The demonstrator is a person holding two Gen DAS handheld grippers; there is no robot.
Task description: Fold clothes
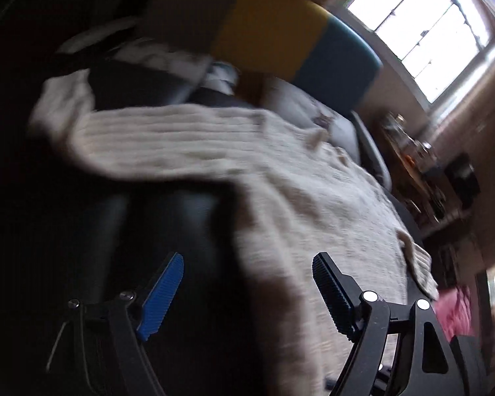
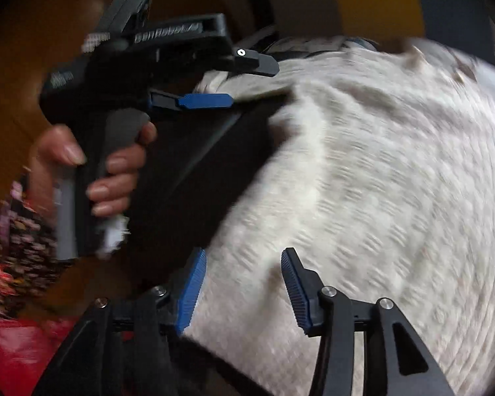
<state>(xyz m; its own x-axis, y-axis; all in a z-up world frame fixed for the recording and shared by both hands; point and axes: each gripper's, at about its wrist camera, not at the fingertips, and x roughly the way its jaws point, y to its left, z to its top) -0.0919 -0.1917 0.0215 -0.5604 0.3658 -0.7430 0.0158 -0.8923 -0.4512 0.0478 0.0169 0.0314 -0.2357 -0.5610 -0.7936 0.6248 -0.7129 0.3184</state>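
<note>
A cream knitted sweater (image 1: 307, 204) lies spread on a dark surface (image 1: 168, 224), one sleeve (image 1: 148, 142) stretched to the left. My left gripper (image 1: 247, 260) is open and empty just above the sweater's near edge. The sweater also fills the right wrist view (image 2: 363, 181). My right gripper (image 2: 244, 257) is open and empty over the sweater's lower edge. The left gripper also shows in the right wrist view (image 2: 250, 82), held in a hand, its fingers apart by the sleeve end.
A yellow and blue cushion (image 1: 297, 43) and a pale pillow (image 1: 300, 105) lie beyond the sweater. A bright window (image 1: 422, 23) is at the upper right, with a cluttered shelf (image 1: 419, 165) below. Pink cloth (image 1: 455, 310) lies at the right, red fabric (image 2: 19, 346) at the lower left.
</note>
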